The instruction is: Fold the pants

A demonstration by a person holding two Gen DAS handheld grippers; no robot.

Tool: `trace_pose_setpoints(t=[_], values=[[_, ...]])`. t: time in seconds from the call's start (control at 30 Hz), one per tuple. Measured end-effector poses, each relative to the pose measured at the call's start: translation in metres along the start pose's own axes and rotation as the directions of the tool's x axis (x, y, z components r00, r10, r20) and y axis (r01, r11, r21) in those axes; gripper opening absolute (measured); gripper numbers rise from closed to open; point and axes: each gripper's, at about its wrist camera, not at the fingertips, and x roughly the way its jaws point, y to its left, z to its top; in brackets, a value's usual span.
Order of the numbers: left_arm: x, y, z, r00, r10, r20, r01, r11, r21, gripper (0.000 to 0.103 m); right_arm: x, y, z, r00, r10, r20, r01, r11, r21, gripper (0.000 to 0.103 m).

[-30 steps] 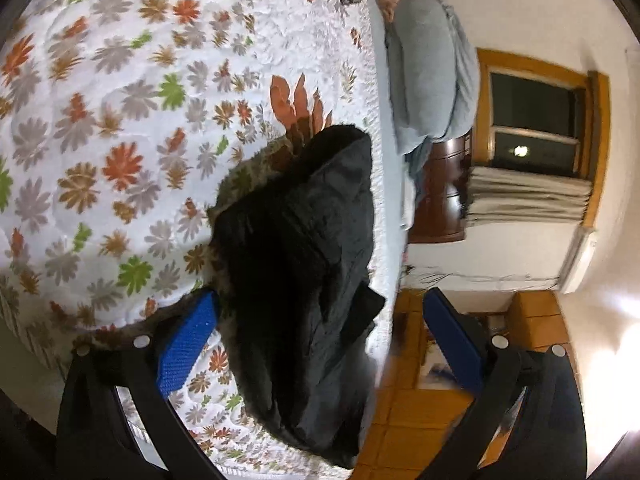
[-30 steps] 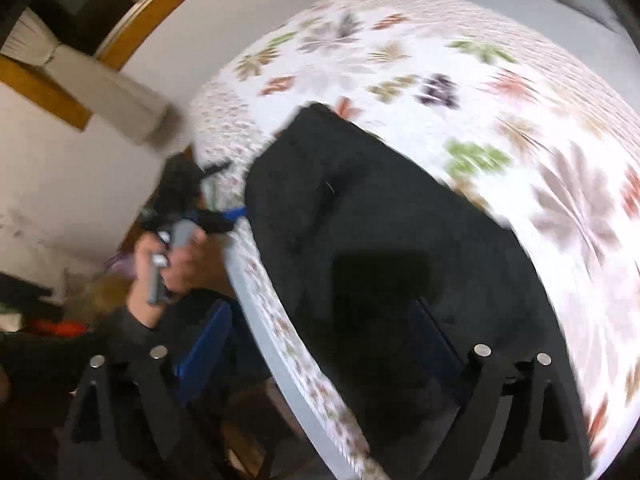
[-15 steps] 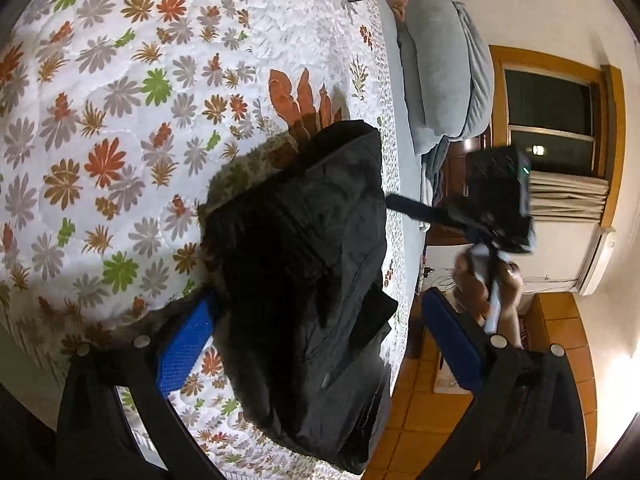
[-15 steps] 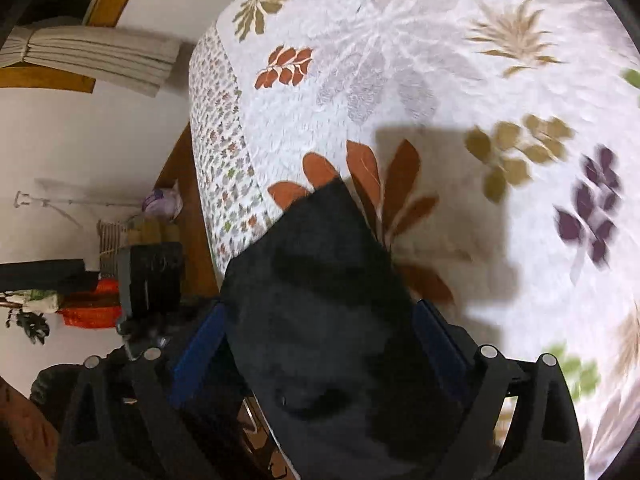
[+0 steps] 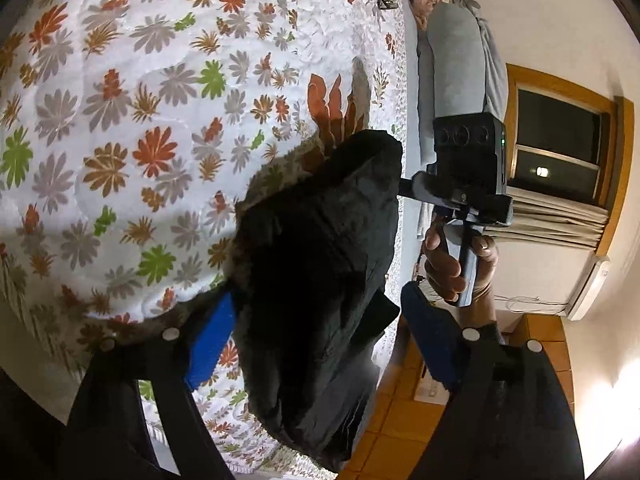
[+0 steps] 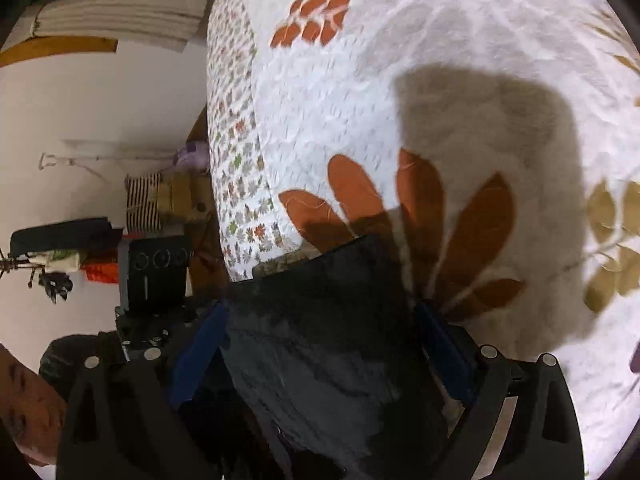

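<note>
Now both tongs straddle the black pants [image 5: 320, 272] at the bed [image 5: 120, 128] edge.
Left tongs [image 5: 320, 340] are closing around the fabric, pads not yet pressing; right tongs [image 6: 320, 348] stand apart.

— What are the pants [image 5: 320, 264] made of?
— Soft black cloth, matt and wrinkly.
— And the bed cover [image 5: 132, 92]?
— Bumpy quilted cloth with flowers. The floor [image 5: 404, 436] is shiny orange tile.

Black pants [image 5: 316, 264] lie on a white bedspread [image 5: 132, 92] patterned with orange, green and grey flowers.
</note>
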Motion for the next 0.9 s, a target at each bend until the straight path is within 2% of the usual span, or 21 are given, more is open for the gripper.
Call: trace_pose_setpoints(t=[0.03,0.07,0.1,0.2,0.23,0.3,0.5,0.6,0.9], values=[[0.0,-0.002,0.0,1.0,0.018,-0.001,-0.018,1.0,0.004,0.076,0.002,0.001,-0.001,1.0,-0.002,-0.012,0.002,1.0,-0.007,0.087],[0.001,-0.003,0.0,1.0,0.027,-0.001,-0.027,1.0,0.004,0.065,0.004,0.003,-0.001,1.0,-0.013,-0.021,0.012,1.0,-0.015,0.081],[0.008,-0.008,0.003,1.0,0.029,-0.01,-0.029,1.0,0.006,0.049,0.004,0.005,-0.002,0.999,-0.029,-0.024,0.029,0.999,-0.02,0.073],[0.012,-0.013,0.002,0.998,0.063,-0.023,-0.063,0.998,0.027,0.037,-0.002,0.005,-0.006,0.999,-0.049,-0.013,0.049,0.999,-0.016,0.051],[0.012,-0.014,0.0,0.998,0.066,-0.022,-0.065,0.997,0.034,0.037,-0.007,0.008,-0.009,0.999,-0.05,-0.005,0.05,0.999,-0.02,0.045],[0.012,-0.023,-0.002,0.996,0.084,-0.01,-0.083,0.994,0.072,0.033,-0.014,0.013,-0.015,0.999,-0.053,0.005,0.053,0.998,-0.029,0.038],[0.008,-0.055,-0.015,0.989,0.144,0.044,-0.15,0.968,0.199,0.03,-0.036,0.038,-0.027,0.994,-0.104,0.038,0.106,0.993,-0.053,0.033],[0.006,-0.067,-0.021,0.987,0.15,0.057,-0.159,0.96,0.229,0.029,-0.047,0.052,-0.035,0.989,-0.137,0.055,0.14,0.989,-0.056,0.033],[-0.005,-0.108,-0.046,0.976,0.179,0.123,-0.213,0.901,0.378,0.029,-0.082,0.087,-0.067,0.97,-0.217,0.112,0.224,0.973,-0.058,0.031]])
